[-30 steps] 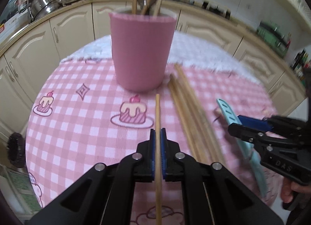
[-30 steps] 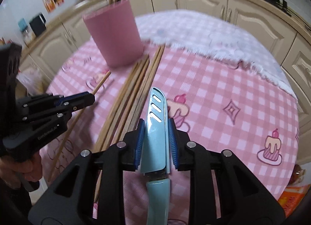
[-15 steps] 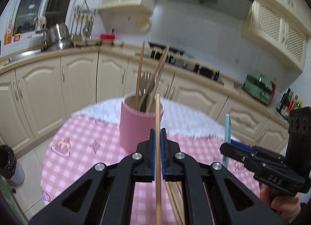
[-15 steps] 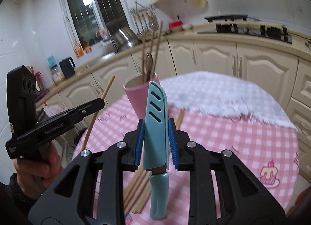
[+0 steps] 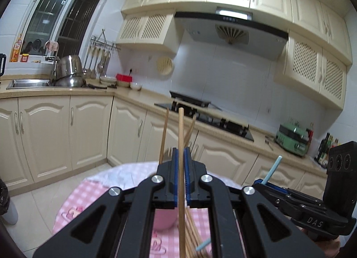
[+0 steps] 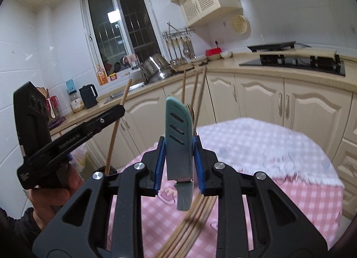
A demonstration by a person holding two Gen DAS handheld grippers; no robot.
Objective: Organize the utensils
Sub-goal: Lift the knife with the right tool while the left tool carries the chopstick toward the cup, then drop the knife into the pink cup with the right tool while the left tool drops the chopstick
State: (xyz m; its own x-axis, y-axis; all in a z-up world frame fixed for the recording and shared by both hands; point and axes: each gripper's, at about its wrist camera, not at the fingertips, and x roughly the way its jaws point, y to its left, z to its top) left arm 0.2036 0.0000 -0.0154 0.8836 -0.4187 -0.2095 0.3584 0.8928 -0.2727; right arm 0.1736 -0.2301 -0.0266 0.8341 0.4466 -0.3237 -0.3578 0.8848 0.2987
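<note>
My left gripper (image 5: 181, 157) is shut on a single wooden chopstick (image 5: 181, 137) and holds it upright, well above the table. My right gripper (image 6: 179, 146) is shut on a teal sheathed knife (image 6: 178, 133), tip up. The pink cup (image 5: 164, 219) stands on the table, mostly hidden behind my left gripper, with chopsticks (image 5: 164, 133) sticking out of it. Several loose chopsticks (image 6: 191, 224) lie on the pink checked tablecloth (image 6: 290, 209). The right gripper shows at the right of the left wrist view (image 5: 263, 183); the left gripper shows at the left of the right wrist view (image 6: 121, 108).
Cream kitchen cabinets (image 5: 89, 128) and a counter with a hob (image 5: 205, 115) run behind the round table. A sink with steel pots (image 5: 69, 73) is at the far left. A white towel (image 6: 256, 144) covers the table's far side.
Both grippers have lifted and tilted up from the table, carrying the chopstick and the knife. The views now show the kitchen walls instead of the tabletop.
</note>
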